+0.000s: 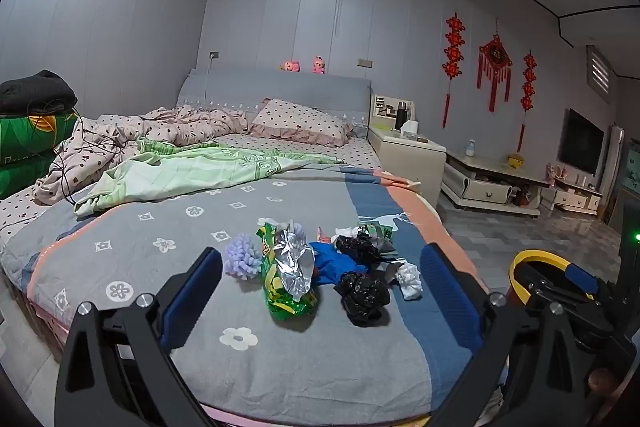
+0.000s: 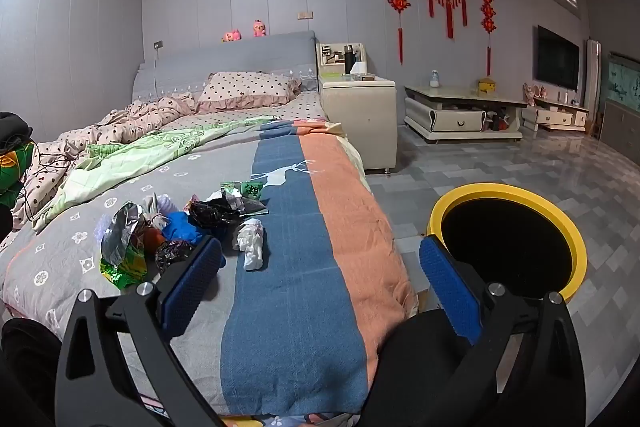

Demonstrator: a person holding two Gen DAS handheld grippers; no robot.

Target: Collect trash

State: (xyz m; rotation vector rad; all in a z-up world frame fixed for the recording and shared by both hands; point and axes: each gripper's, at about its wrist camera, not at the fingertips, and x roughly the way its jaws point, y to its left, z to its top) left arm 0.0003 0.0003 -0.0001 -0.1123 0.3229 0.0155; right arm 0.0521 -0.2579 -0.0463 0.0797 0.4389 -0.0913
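Note:
A pile of trash lies on the bed's grey blanket (image 1: 280, 367): a green and silver foil snack bag (image 1: 290, 275), a black crumpled plastic bag (image 1: 363, 297), a white crumpled tissue (image 1: 410, 277), a blue wrapper (image 1: 332, 265) and a purple fluffy ball (image 1: 241, 259). My left gripper (image 1: 320, 291) is open and empty, its fingers either side of the pile and nearer than it. My right gripper (image 2: 320, 287) is open and empty above the bed's near edge, the tissue (image 2: 251, 243) just beyond its left finger. A yellow-rimmed black bin (image 2: 508, 243) stands on the floor to the right of the bed.
A rumpled green quilt (image 1: 192, 171) and pink dotted bedding (image 1: 160, 131) lie further up the bed. A white nightstand (image 2: 360, 115) and low cabinets (image 2: 460, 115) stand along the wall. Grey tiled floor (image 2: 520, 163) lies to the right.

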